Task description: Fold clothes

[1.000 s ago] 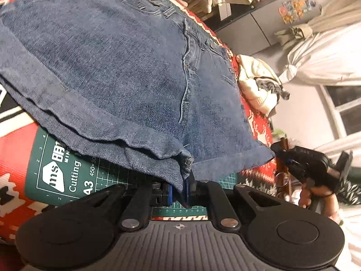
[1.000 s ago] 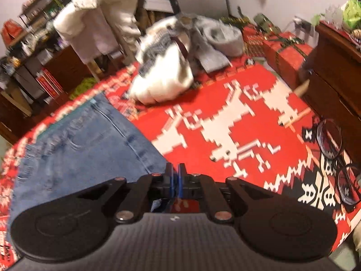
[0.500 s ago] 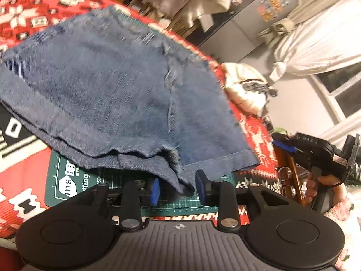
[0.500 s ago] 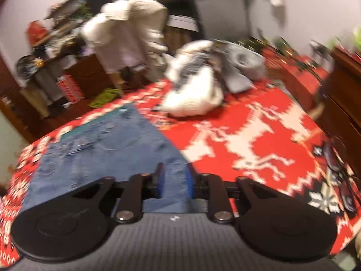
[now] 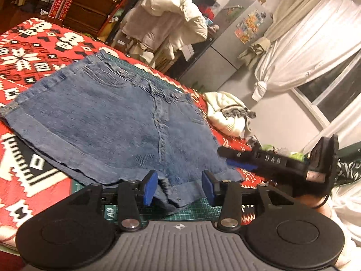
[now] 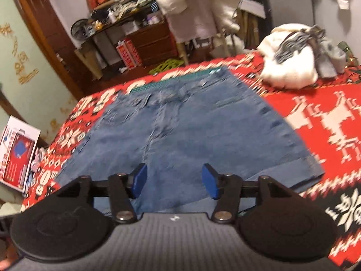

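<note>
The denim shorts (image 5: 112,122) lie flat, waistband away, hems toward both wide-open, empty claws, left (image 5: 179,188) and right (image 6: 174,181); only the left view shows the green cutting mat's (image 5: 198,207) near edge.

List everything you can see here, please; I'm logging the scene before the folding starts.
denim shorts: one, blue, spread flat across the mat and blanket, waistband at the far end
cutting mat: one, green, under the shorts, edges peeking out
blanket: one, red with white and black pattern, covering the surface
pile of clothes: one, white and grey, on the blanket's far corner
garments on a chair: white, behind the surface
drawer unit: one, brown wood, at the back
curtains: white, by the window
box: one, white and red, on the floor
left tool: black with blue pads, open at the shorts' near hem
right tool: black with blue pads, open over the shorts
</note>
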`<move>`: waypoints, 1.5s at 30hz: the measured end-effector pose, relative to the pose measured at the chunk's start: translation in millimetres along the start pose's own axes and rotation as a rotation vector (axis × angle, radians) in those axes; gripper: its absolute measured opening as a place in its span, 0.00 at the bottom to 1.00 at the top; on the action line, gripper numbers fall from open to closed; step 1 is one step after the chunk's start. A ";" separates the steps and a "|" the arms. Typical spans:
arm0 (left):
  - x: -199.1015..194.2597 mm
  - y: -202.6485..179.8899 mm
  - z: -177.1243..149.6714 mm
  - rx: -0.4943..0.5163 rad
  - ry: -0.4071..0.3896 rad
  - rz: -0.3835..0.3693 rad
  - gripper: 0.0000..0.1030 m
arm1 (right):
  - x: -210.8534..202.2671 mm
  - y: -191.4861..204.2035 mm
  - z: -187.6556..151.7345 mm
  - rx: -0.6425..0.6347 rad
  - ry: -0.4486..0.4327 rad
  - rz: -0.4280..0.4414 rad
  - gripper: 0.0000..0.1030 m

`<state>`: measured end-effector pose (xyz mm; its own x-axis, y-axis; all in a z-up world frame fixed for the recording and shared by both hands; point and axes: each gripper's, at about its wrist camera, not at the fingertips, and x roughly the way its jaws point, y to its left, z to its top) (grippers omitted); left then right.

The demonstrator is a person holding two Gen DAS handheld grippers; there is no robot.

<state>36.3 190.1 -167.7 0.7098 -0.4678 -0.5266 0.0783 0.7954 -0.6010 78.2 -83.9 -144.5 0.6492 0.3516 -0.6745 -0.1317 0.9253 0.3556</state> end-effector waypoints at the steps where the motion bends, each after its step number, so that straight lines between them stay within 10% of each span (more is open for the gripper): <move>1: -2.9 2.7 0.8 -0.005 -0.006 0.011 0.43 | 3.0 5.4 -3.1 -0.006 0.010 0.000 0.64; 15: 17.0 21.3 26.0 0.092 0.050 0.284 0.49 | 31.3 17.3 -19.2 -0.025 0.088 -0.026 0.99; 29: -4.0 65.1 78.3 0.134 0.126 0.488 0.68 | 41.5 28.4 -23.6 0.001 0.110 -0.189 1.00; 45: 51.4 79.1 70.3 0.133 0.208 0.521 0.72 | 77.1 33.5 -23.5 0.006 0.182 -0.283 1.00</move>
<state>128.2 256.1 -200.0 0.5269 -0.0566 -0.8480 -0.1475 0.9765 -0.1568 106.2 -22.4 -199.8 0.5149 0.1007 -0.8513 0.0398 0.9892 0.1411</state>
